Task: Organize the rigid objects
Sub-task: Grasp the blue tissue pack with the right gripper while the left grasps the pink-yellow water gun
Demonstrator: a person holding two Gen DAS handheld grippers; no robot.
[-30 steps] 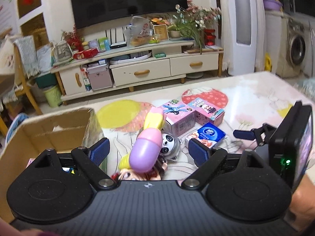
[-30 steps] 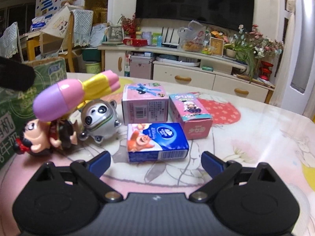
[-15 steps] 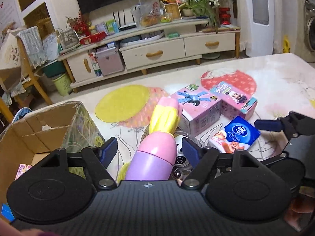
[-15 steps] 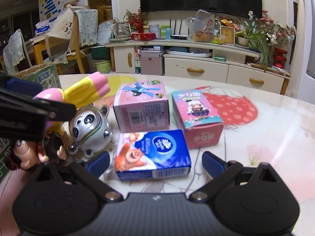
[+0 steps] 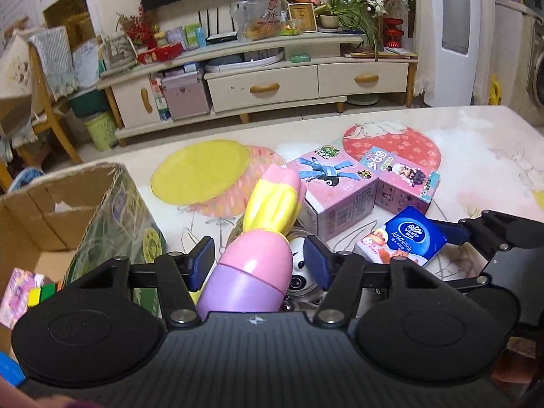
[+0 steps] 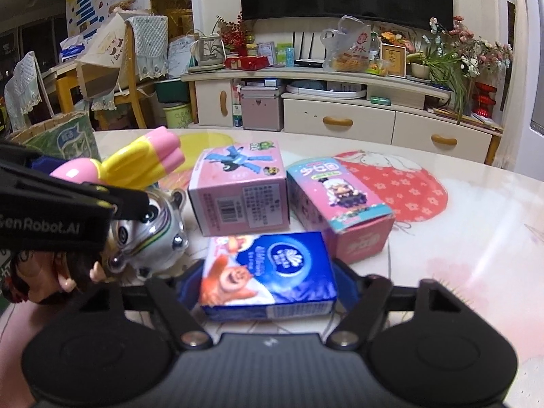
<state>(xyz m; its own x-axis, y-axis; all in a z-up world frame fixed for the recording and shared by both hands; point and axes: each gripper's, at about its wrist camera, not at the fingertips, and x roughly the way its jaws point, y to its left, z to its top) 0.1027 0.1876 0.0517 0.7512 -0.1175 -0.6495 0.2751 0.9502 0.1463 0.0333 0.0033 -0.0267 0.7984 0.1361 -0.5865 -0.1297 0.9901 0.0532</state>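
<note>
**Both tongs closing on their picks beside the carton**

Left wrist view: the left gripper (image 5: pixel 258 258) has just been closing, and its blue pads now flank the glossy pink, lilac and yellow rocket-shaped plastic toy (image 5: pixel 261 251). The left pad sits against the toy's lilac flank; the right pad looks just short of or barely at the pink shell, so I cannot tell whether the squeeze is complete. The toy leans away toward 1 o'clock, propped over a silver panda figurine (image 5: pixel 301 272). At 9 o'clock stands the open brown cardboard carton (image 5: pixel 68 204), the likely destination, with a few small items already inside. At 3 o'clock the right gripper (image 5: pixel 452 234) reaches in around the blue tissue packet (image 5: pixel 404 236).

Right wrist view: the right gripper (image 6: pixel 268 285) has also just been closing; the blue tissue packet (image 6: pixel 268 272) sits squarely between its pads, which appear to meet both short ends, so I read it as clamped. Two pink printed toy boxes (image 6: pixel 239 190) stand behind at 12 and 1 o'clock, touching each other. The panda and a dark-haired doll figure (image 6: pixel 44 272) crowd at 9 o'clock under the left tool.

To do this well, I would finish the left squeeze on the toy's widest band, since the shell is slick and rounded, then lift straight up to avoid dragging the panda. The packet is soft; grip lightly.
</note>
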